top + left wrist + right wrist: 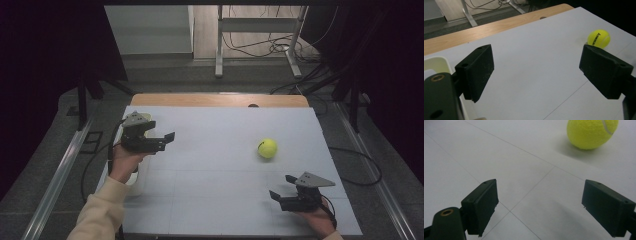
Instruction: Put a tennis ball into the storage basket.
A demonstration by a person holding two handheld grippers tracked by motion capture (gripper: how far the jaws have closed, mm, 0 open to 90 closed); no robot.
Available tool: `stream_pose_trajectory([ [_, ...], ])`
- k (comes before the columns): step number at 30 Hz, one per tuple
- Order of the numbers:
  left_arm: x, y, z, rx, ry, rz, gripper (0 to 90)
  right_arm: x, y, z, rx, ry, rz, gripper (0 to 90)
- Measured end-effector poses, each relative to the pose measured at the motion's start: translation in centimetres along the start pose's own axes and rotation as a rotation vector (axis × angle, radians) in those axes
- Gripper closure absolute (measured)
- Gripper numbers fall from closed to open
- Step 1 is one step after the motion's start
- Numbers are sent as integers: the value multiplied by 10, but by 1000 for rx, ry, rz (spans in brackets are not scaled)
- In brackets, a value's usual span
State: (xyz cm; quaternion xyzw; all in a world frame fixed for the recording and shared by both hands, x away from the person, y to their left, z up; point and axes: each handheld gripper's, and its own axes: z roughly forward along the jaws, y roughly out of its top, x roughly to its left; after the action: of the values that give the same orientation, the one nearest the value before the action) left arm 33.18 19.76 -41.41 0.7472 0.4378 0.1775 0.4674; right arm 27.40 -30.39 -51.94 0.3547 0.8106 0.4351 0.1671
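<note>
A yellow tennis ball (267, 148) rests on the white tabletop (215, 165), right of centre. My left gripper (166, 141) is held above the table's left side, open, its jaws pointing right toward the ball with nothing between them. In the left gripper view the ball (599, 38) lies far off at upper right, beyond the wide-apart jaws. My right gripper (282, 187) hovers near the front right, open and empty, a short way in front of the ball. From the right gripper view the ball (592, 132) sits at the top right, ahead of the spread jaws.
A white container (435, 65) stands by the table's left edge under my left hand. A wooden strip (220, 100) runs along the far edge. Beyond it are a metal frame's legs (218, 55) and loose cables on the floor.
</note>
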Motion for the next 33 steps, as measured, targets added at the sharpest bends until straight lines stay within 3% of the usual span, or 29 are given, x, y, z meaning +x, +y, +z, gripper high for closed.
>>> stream_pose_trajectory([
  [10,-12,2,11,-7,-38,-3,131,0,0,-1,-6,4,-7,138],
  [16,-23,4,17,-22,-51,12,133,1,0,-1,-8,6,-11,139],
  [33,-48,8,48,-3,-130,47,132,1,0,-2,-10,12,-11,139],
])
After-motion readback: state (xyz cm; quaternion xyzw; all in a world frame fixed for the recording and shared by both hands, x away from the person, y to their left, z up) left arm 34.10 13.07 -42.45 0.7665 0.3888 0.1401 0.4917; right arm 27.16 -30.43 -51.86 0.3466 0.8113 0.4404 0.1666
